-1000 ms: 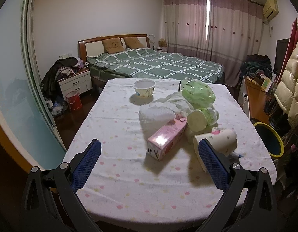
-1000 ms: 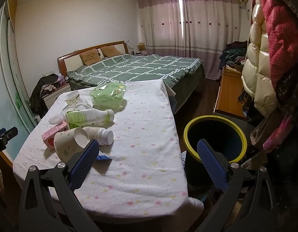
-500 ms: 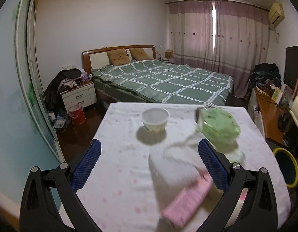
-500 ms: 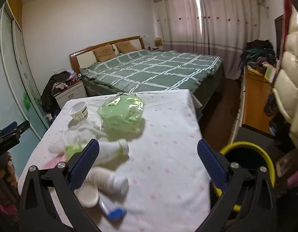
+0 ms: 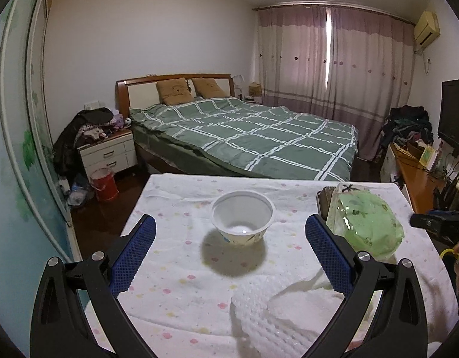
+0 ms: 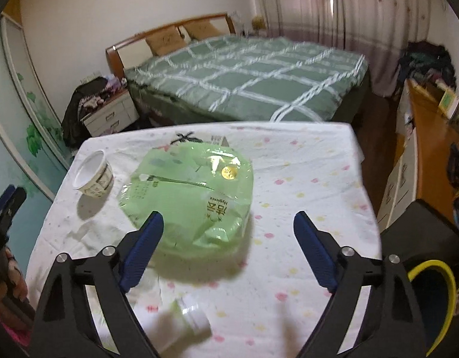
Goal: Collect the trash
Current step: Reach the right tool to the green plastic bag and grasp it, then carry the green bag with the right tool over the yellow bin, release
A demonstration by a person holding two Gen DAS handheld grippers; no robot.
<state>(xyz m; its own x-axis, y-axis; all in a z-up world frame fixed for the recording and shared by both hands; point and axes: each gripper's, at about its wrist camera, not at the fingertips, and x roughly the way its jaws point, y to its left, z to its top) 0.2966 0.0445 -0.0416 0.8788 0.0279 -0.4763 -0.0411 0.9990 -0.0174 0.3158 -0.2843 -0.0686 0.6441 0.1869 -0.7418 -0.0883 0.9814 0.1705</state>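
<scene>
A white paper bowl [image 5: 242,218] stands upright on the dotted tablecloth [image 5: 175,205]. My left gripper [image 5: 229,232] is open and empty, with the bowl just ahead between its fingers. A green plastic pack [image 6: 190,191] lies on the table; it also shows in the left wrist view [image 5: 366,223]. My right gripper [image 6: 228,226] is open and empty, just short of the pack, its left finger over the pack's near edge. The bowl [image 6: 94,176] sits left of the pack. A white bottle cap end [image 6: 193,313] lies near the right gripper. Crumpled white tissue [image 5: 277,307] lies close below the left gripper.
A yellow-rimmed dark bin [image 6: 435,292] stands on the floor right of the table. A green checked bed [image 5: 253,137] lies beyond the table. A nightstand [image 5: 107,152] and a red bucket [image 5: 104,182] stand at the left. A wooden desk [image 5: 414,173] runs along the right wall.
Both grippers have moved forward over the table. The pink carton, cup and bottles dropped out of the left view; the bowl now sits between the left fingers. The green pack is closer to the right gripper.
</scene>
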